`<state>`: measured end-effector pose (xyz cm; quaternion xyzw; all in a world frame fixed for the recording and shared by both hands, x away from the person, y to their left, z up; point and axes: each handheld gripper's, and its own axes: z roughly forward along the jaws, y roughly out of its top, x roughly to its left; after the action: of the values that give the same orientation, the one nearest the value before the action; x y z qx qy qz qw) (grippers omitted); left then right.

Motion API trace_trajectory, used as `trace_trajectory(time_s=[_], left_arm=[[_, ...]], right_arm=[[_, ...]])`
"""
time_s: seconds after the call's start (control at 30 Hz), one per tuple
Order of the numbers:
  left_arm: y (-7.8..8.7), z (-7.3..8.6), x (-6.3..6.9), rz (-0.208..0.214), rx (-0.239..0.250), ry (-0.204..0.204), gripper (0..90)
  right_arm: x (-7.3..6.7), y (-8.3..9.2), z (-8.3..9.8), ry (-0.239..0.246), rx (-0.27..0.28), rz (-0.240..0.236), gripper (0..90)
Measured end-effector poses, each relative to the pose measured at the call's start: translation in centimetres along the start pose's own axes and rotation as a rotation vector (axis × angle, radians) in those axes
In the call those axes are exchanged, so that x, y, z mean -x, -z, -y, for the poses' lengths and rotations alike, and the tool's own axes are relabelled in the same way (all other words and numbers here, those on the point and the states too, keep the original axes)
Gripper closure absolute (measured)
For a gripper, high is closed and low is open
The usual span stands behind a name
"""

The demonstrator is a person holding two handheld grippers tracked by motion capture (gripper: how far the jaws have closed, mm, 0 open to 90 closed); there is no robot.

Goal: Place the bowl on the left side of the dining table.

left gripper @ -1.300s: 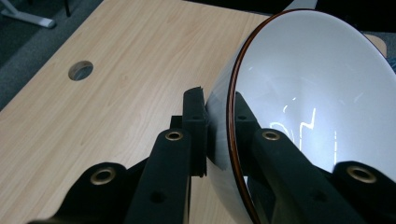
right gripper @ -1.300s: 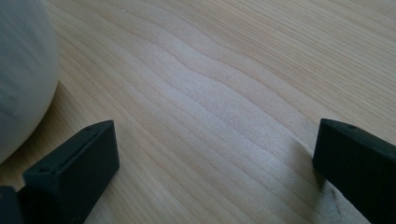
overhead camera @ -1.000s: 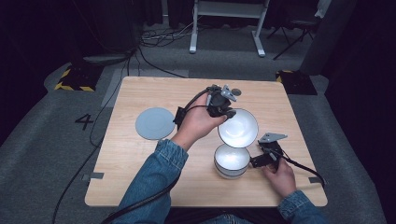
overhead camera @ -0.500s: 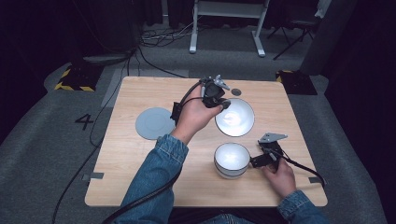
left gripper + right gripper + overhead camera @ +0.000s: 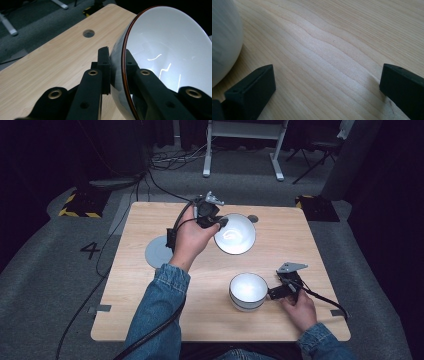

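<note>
Left gripper (image 5: 218,223) is clamped on the rim of a white bowl (image 5: 235,234), 1 jaw inside and 1 outside; in the left gripper view the bowl (image 5: 170,50) is tilted on edge with a thin dark-red rim line. The bowl hangs off the jaw tips over the far half of the table (image 5: 150,300), clear of the wood.

Handling, my read: glazed ceramic or hard plastic, stiff, smooth, likely slippery under the pads, and breakable if dropped. A rim pinch is the only real hold, and with the weight out to 1 side it may swivel in the jaws. Keep it slow and set it down flat.

Right gripper (image 5: 275,292) rests on the table with its jaws spread wide and nothing between them, just beside a second white bowl (image 5: 247,291).

Against the earlier frames: the held bowl was near the second bowl; now it is carried farther away, toward the table's far edge. The right hand has not shifted. A grey disc (image 5: 156,252) lies flat on the side away from the held bowl.
</note>
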<state>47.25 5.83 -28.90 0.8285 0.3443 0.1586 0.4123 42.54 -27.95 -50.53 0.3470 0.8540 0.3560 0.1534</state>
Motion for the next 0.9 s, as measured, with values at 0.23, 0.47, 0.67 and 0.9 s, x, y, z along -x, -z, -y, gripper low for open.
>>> trace_trajectory(time_s=[0.23,0.47,0.67,0.9], left_arm=[[0.1,-0.2,-2.8,-0.079,-0.011,0.092,81.3],[0.5,0.4,-5.2,-0.124,0.033,0.199,81.2],[1.1,0.9,-6.9,-0.150,0.034,0.247,81.3],[1.9,1.4,-8.9,-0.181,0.033,0.301,81.3]], right_arm=[[-0.1,-0.1,0.0,-0.014,0.005,0.002,0.5],[-0.1,-0.1,-0.1,-0.015,0.005,0.003,0.5],[-0.1,-0.1,-0.1,-0.019,0.004,0.003,0.5],[-0.1,-0.1,-0.1,-0.017,0.003,0.004,0.5]])
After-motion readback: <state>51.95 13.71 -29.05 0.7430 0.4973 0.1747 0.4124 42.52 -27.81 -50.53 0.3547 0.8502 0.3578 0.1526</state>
